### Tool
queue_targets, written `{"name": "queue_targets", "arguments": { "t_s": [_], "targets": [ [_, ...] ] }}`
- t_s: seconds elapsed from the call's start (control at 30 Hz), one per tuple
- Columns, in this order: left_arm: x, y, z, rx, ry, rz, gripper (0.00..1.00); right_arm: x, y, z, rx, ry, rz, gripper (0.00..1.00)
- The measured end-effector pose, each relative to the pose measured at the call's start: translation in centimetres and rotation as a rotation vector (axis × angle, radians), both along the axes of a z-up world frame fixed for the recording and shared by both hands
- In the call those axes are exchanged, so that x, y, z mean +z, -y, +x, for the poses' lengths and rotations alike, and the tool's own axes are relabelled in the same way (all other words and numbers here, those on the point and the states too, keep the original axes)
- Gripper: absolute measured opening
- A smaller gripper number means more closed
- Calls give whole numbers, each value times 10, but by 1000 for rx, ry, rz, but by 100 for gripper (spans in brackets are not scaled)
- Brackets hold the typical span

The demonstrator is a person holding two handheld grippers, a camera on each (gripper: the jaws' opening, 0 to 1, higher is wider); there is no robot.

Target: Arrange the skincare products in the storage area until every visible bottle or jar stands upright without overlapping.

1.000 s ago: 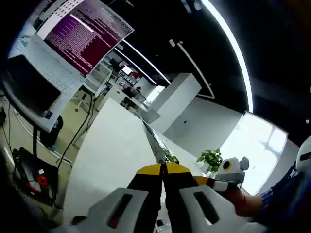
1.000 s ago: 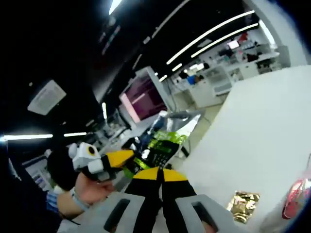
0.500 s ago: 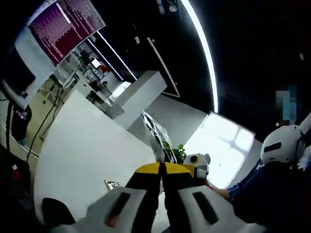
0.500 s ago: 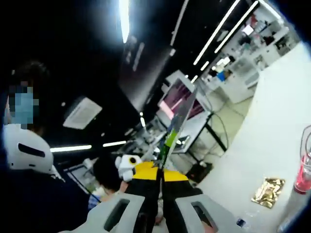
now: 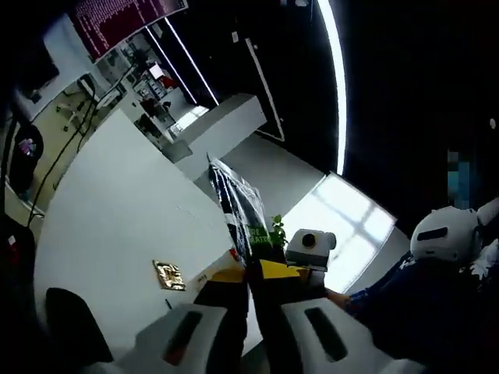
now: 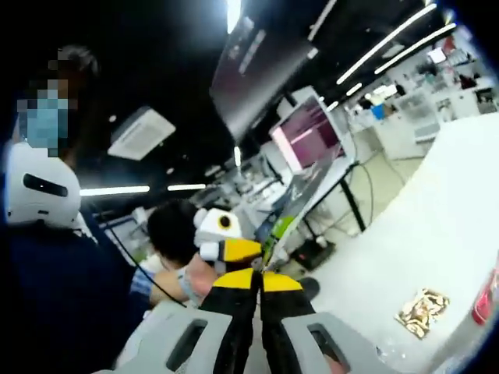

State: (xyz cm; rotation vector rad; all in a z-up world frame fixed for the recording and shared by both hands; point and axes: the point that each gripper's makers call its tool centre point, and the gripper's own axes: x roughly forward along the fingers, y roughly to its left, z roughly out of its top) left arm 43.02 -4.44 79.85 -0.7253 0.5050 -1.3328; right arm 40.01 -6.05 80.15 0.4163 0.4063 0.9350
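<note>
A flat black-and-green sachet (image 5: 242,206) stands up from my left gripper (image 5: 251,274), whose yellow-tipped jaws are shut on its lower edge. My right gripper (image 5: 285,270) comes in from the right and meets the same edge. In the right gripper view the sachet (image 6: 282,227) is seen edge-on, rising from my shut right gripper (image 6: 259,279), with the left gripper (image 6: 238,250) pressed against it and held by a hand. A small gold sachet (image 5: 168,274) lies flat on the white table (image 5: 117,202). A pink bottle (image 6: 491,300) stands at the right edge.
The gold sachet (image 6: 421,312) lies on the table (image 6: 437,241) below and right of my grippers. A person in a blue sleeve (image 5: 405,304) is at the right. A monitor (image 6: 308,136) on a stand and desks are beyond the table.
Both views have swung with the hands. The sachet now shows its printed face in the left gripper view. Both grippers have stayed together on it.
</note>
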Motion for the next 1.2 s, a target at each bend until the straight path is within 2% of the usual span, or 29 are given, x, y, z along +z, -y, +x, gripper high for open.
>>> {"name": "queue_targets", "arguments": {
  "t_s": [0.07,0.1,0.13,0.17,0.2,0.23,0.27,0.3,0.37,0.4,0.47,0.5,0.53,0.57,0.6,0.67,0.77,0.83,0.87,0.97,1.07,1.1,1.2],
  "targets": [
    [-4,-1,-5,-24,9,26,0,4,-2,-1,9,-10,39,3],
    [-7,-1,-14,-78,-3,41,0,9,-1,5,-34,-15,96,10],
    [-12,1,-25,-135,-14,75,0,9,2,10,-72,-18,110,12],
    [-13,2,-28,-144,3,83,0,0,4,12,-85,-68,88,8],
    [-14,2,-24,-100,34,92,0,-13,5,8,-69,-112,22,1],
    [-19,1,-20,-72,68,131,0,-19,5,7,-59,-97,-16,0],
    [-24,1,-18,-55,73,158,0,-19,6,11,-81,-63,-35,0],
    [-24,1,-18,-52,81,156,0,-21,8,14,-101,-30,-72,0],
    [-30,2,-16,-39,98,197,2,-25,7,14,-108,-32,-106,0],
    [-39,-1,-9,1,106,249,5,-28,8,16,-123,-41,-124,0],
    [-40,0,-9,-12,95,249,1,-36,9,19,-148,-77,-148,0],
    [-48,-3,-8,-5,39,288,0,-42,10,20,-169,-109,-161,0],
    [-52,-2,-2,12,40,305,0,-49,11,22,-193,-138,-188,0],
    [-62,-3,0,18,26,347,0,-55,13,24,-208,-141,-230,0],
    [-68,-3,0,10,21,378,0,-64,17,27,-222,-136,-303,0],
    [-81,-5,6,36,6,431,0,-72,19,30,-234,-134,-364,0],
    [-87,-4,9,53,12,450,0,-79,18,35,-246,-133,-381,0],
    [-95,-5,12,62,8,507,0,-87,20,39,-260,-155,-403,0],
    [-99,-7,17,79,27,550,0,-89,19,41,-262,-151,-413,0],
    [-106,-6,24,85,88,617,0,-99,21,50,-289,-114,-500,0],
    [-117,-6,31,84,104,703,0,-109,21,54,-307,-128,-534,0],
    [-122,-5,34,79,130,736,0,-112,21,55,-312,-129,-544,0],
    [-131,-2,43,79,145,778,0,-123,32,62,-358,-119,-604,2]
  ]
}}
